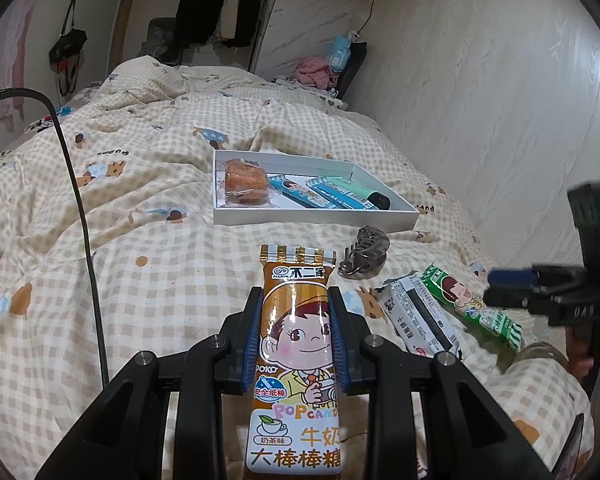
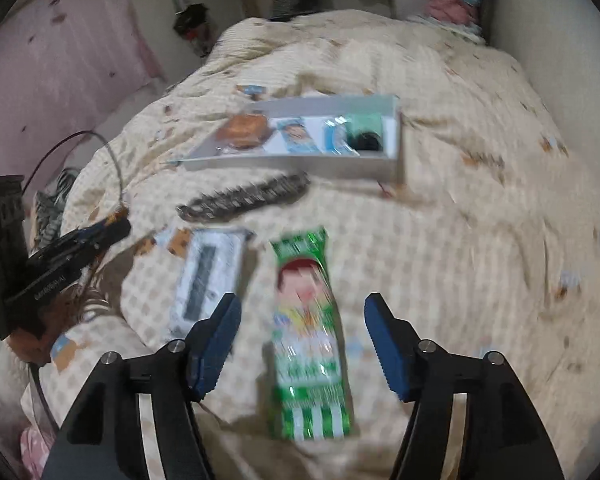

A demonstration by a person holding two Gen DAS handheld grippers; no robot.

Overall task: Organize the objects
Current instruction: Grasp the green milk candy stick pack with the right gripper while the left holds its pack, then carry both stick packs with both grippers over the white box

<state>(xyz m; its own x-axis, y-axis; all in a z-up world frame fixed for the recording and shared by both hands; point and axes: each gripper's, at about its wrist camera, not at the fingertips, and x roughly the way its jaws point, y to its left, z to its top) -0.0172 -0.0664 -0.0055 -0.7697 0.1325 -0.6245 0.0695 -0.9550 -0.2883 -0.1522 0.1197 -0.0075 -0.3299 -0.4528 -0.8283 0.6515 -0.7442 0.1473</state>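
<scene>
The right claw (image 2: 302,344) stands wide open, empty, astride the green candy pack (image 2: 310,336) on the bed (image 2: 480,220); its long axis runs along our fingers. The left claw (image 1: 296,336) grips the brown candy pack (image 1: 298,360).

Bed (image 1: 140,208) with cream checked quilt, cartoon bear print, rumpled. On it directly: white tray (image 1: 316,218) mid-bed, holding snacks. Just in front of tray, brown hair claw (image 1: 364,254). Nearer, side by side: white wrapper (image 1: 418,316) and green candy pack (image 1: 472,306), touching or nearly so in the left view, a small gap between them in the right view (image 2: 312,336). Black cable (image 1: 80,200) trails over the quilt's left side. Pink cloth pile (image 1: 316,72) at the far end; whether it sits on the bed, can't tell.
</scene>
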